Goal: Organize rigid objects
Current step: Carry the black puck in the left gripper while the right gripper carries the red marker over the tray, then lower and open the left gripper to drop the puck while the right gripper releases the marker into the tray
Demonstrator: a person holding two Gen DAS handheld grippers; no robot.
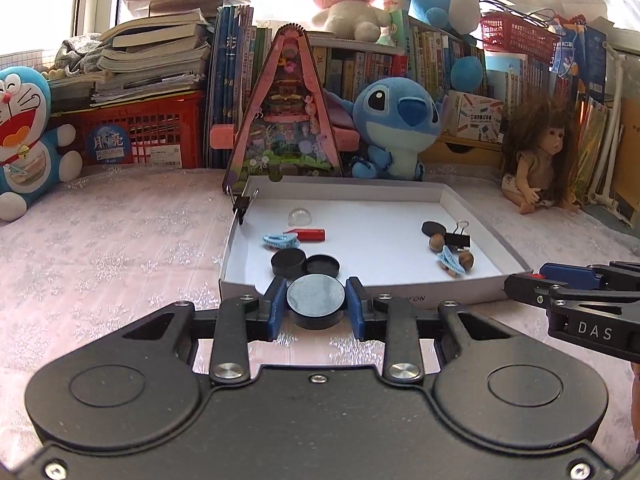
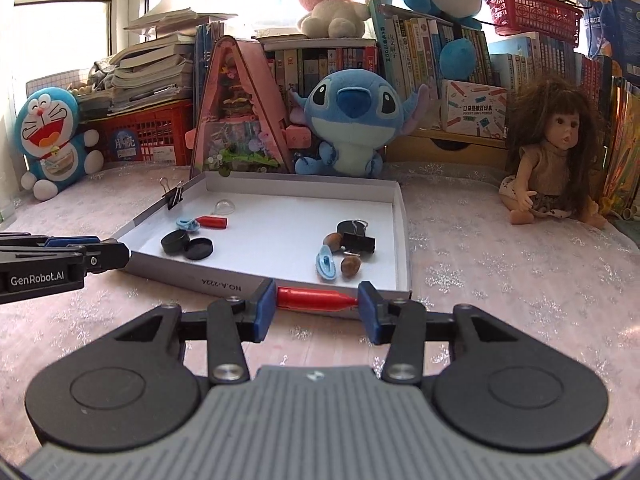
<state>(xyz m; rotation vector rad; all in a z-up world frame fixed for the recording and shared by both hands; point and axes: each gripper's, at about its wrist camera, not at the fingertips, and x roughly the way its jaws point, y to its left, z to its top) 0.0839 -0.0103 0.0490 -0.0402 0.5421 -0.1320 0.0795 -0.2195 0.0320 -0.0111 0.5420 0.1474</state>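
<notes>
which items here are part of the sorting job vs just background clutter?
Job:
- black disc in left gripper
- red tube in right gripper
- white tray
- black caps, blue clips, binder clip, nuts in tray

Background:
- plush toys
- doll
- books
- red crate
</notes>
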